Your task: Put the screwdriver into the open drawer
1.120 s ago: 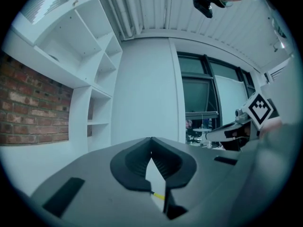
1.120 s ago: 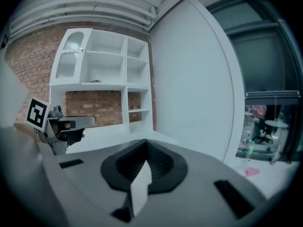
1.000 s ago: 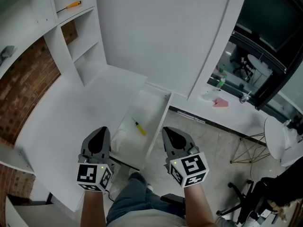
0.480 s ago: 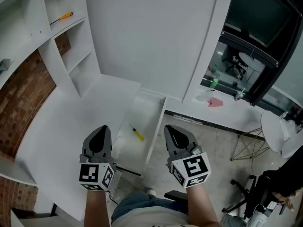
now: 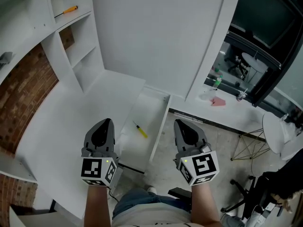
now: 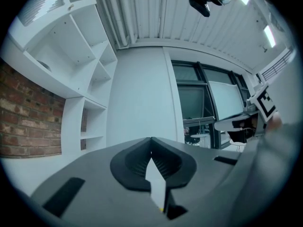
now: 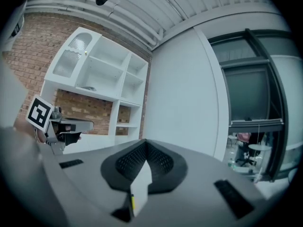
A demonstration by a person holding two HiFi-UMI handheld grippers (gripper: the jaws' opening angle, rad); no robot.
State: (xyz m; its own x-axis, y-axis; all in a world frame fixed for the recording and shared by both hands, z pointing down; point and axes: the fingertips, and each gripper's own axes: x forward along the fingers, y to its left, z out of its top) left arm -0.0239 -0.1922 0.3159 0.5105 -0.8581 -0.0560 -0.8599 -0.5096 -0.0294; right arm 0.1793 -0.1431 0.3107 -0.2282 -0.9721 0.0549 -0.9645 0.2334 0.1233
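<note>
A small yellow-handled screwdriver (image 5: 140,130) lies on the floor of the open white drawer (image 5: 158,131), between my two grippers and slightly ahead of them. An orange-handled screwdriver (image 5: 70,9) rests on a high shelf at the top left. My left gripper (image 5: 105,123) hovers over the desk edge left of the drawer, shut and empty; its tips (image 6: 151,139) meet. My right gripper (image 5: 182,125) hangs right of the drawer over the floor, also shut with nothing in it (image 7: 145,141). Both point level toward the wall.
A white desk (image 5: 57,122) runs along the brick wall (image 5: 23,89) under a white shelf unit (image 5: 78,46). A low ledge (image 5: 222,110) at the right carries a pink item and a bottle. A wire stool (image 5: 246,148) and chairs stand further right.
Both grippers have risen a little and stay shut. The yellow screwdriver lies in the drawer as before.
</note>
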